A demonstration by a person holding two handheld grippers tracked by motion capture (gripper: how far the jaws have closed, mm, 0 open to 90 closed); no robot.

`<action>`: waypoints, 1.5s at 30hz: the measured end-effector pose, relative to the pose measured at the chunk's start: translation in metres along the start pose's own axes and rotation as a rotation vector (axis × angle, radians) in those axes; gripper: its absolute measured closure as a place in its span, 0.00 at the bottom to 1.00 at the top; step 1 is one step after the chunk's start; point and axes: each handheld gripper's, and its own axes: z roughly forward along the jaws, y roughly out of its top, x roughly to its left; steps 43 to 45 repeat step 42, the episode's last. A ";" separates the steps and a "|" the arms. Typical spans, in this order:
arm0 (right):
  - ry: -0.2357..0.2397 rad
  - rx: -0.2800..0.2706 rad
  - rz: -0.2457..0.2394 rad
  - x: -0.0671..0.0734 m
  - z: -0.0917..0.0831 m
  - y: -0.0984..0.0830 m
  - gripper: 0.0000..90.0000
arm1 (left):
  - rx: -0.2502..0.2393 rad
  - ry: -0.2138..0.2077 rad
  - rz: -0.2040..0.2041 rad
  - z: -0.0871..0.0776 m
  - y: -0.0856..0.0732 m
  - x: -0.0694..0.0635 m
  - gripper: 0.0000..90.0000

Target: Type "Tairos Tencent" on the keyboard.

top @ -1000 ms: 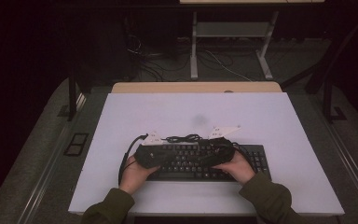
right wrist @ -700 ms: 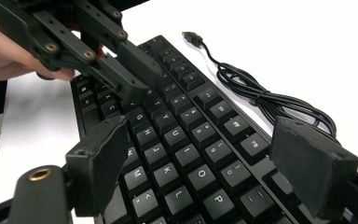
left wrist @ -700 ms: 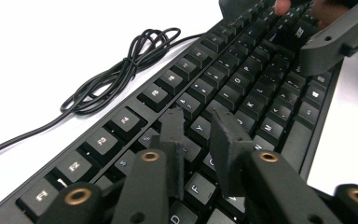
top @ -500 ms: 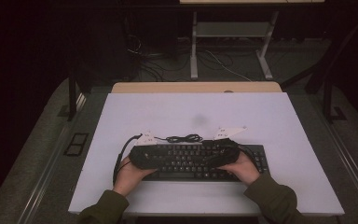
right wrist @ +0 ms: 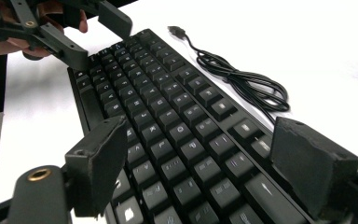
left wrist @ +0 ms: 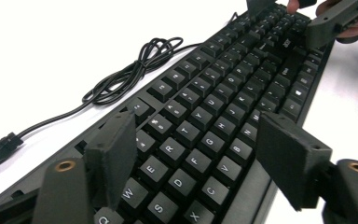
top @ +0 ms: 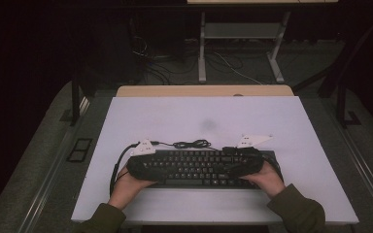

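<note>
A black keyboard (top: 199, 167) lies flat near the front of the white table (top: 204, 116), and its coiled cable (top: 192, 144) rests behind it. My left gripper (top: 143, 167) hovers over the keyboard's left end. In the left gripper view, the left gripper (left wrist: 200, 154) has just been opening; its jaws straddle the key rows (left wrist: 191, 140) without pressing them. My right gripper (top: 245, 165) hangs over the right end. The right gripper view shows my right gripper (right wrist: 205, 163) with its jaws wide apart above the keys (right wrist: 168, 121).
The cable's plug (right wrist: 176, 31) lies loose on the table behind the keyboard. A wooden board (top: 204, 91) borders the table's far edge. Beyond it are a frame's legs (top: 238, 48) and floor cables. Bare white surface surrounds the keyboard.
Both hands have slid apart along the keyboard, the left one leftward and the right one rightward. The keyboard and cable stay where they were.
</note>
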 end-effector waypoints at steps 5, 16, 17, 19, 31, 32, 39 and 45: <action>-0.010 -0.006 -0.002 0.000 -0.015 -0.007 0.20 | -0.001 0.005 0.003 -0.004 -0.004 -0.003 0.26; -0.048 -0.020 0.025 -0.002 -0.049 -0.030 0.20 | -0.004 0.014 0.005 -0.014 -0.013 -0.004 0.20; -0.052 -0.021 0.025 -0.002 -0.051 -0.033 0.20 | -0.003 0.015 0.006 -0.014 -0.014 -0.003 0.20; -0.060 -0.020 0.032 -0.003 -0.056 -0.038 0.20 | 0.001 0.015 0.004 -0.014 -0.015 -0.003 0.19; -0.097 -0.014 0.055 -0.010 -0.080 -0.058 0.20 | -0.011 0.006 0.005 -0.015 -0.016 -0.003 0.12; -0.102 -0.015 0.058 -0.011 -0.082 -0.060 0.20 | -0.011 0.008 0.006 -0.015 -0.016 -0.003 0.11; -0.126 -0.016 0.069 -0.018 -0.090 -0.066 0.20 | -0.008 0.013 0.008 -0.015 -0.014 -0.005 0.01; -0.128 -0.017 0.071 -0.018 -0.091 -0.065 0.20 | -0.006 0.014 0.006 -0.014 -0.014 -0.005 0.00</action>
